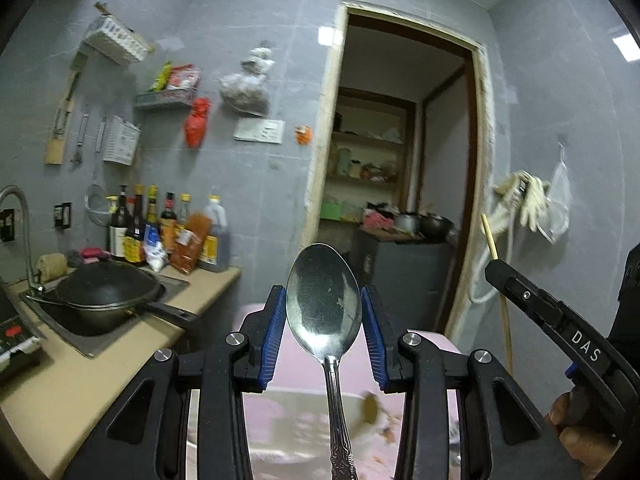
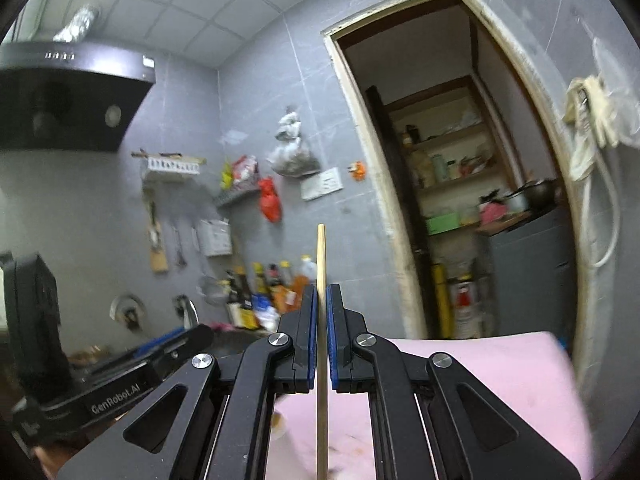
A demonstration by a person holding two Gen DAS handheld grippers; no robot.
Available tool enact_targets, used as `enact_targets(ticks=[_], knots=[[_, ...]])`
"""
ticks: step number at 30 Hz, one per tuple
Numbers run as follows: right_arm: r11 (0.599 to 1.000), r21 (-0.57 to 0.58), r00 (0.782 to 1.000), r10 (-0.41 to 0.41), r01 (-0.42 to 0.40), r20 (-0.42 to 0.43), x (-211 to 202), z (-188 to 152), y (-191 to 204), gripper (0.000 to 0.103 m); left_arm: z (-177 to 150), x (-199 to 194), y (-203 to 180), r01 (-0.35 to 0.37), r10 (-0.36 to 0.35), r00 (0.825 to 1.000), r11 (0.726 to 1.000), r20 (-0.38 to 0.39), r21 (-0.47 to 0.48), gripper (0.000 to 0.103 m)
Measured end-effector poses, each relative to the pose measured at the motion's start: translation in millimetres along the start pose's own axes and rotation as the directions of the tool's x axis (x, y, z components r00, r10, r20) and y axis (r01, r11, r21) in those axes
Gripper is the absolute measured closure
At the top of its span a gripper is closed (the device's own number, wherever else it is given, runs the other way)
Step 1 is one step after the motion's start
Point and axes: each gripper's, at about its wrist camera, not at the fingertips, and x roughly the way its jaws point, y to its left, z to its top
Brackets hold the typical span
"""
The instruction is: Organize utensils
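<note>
The left gripper (image 1: pixel 324 316), black with blue ribbed pads, is held closed on a shiny steel spoon with an oval bowl and a patterned handle (image 1: pixel 324 300). The bowl of the spoon is clamped at its two edges and stands up past the fingertips, while the handle runs back below the jaws toward the camera. The right gripper (image 2: pixel 320 332) is closed almost fully on a thin, pale wooden chopstick (image 2: pixel 321 264), which is kept upright between the pads, its tip well above them.

Both utensils are carried in the air, above a pink surface (image 2: pixel 480 372) on which a pale bowl (image 1: pixel 288 412) is seen, blurred. The beige worktop (image 1: pixel 80 380) lies to the left, with a black wok (image 1: pixel 100 292) resting in the steel sink (image 1: pixel 80 336) near its back edge and a row of sauce bottles (image 1: pixel 168 232) at its far corner.

Several risks can be judged from here. The spoon is gripped only on smooth, curved metal, so it may be turned or slipped out by a quick movement, pulled down by the long handle. The round chopstick may be rolled between the pads or slide down. Because the two grippers are near each other, the chopstick tip could be knocked against the left gripper. A drop would probably land in the bowl below.
</note>
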Motion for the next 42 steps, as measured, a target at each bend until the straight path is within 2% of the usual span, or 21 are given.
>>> enact_targets(ticks=[8,11,16,22,26,34,42], knots=[[0.992,0.099,0.997,0.068,-0.073,0.047,45,-2,19,0.1,19,2,67,-0.109,0.112,0.993,0.991,0.038,-0.083,0.07],[0.992,0.106,0.996,0.058,-0.065,0.065,57,-3,26,0.1,22,3,84,-0.14,0.147,0.987,0.984,0.063,-0.107,0.07],[0.99,0.138,0.995,-0.014,0.0,0.098,63,-10,26,0.1,17,10,102,-0.171,0.186,0.979,0.972,0.087,-0.162,0.07],[0.979,0.175,0.984,-0.128,0.105,0.126,65,-20,22,0.1,10,15,107,-0.202,0.227,0.965,0.962,0.128,-0.183,0.07],[0.976,0.161,0.977,-0.167,0.145,0.133,66,-25,24,0.1,4,16,107,-0.215,0.246,0.958,0.956,0.15,-0.197,0.07],[0.974,0.103,0.965,-0.214,0.2,0.154,70,-36,32,0.1,-5,19,103,-0.226,0.258,0.953,0.954,0.161,-0.197,0.07],[0.978,0.004,0.969,-0.206,0.207,0.14,74,-53,44,0.1,-14,18,102,-0.221,0.254,0.952,0.956,0.172,-0.191,0.07]])
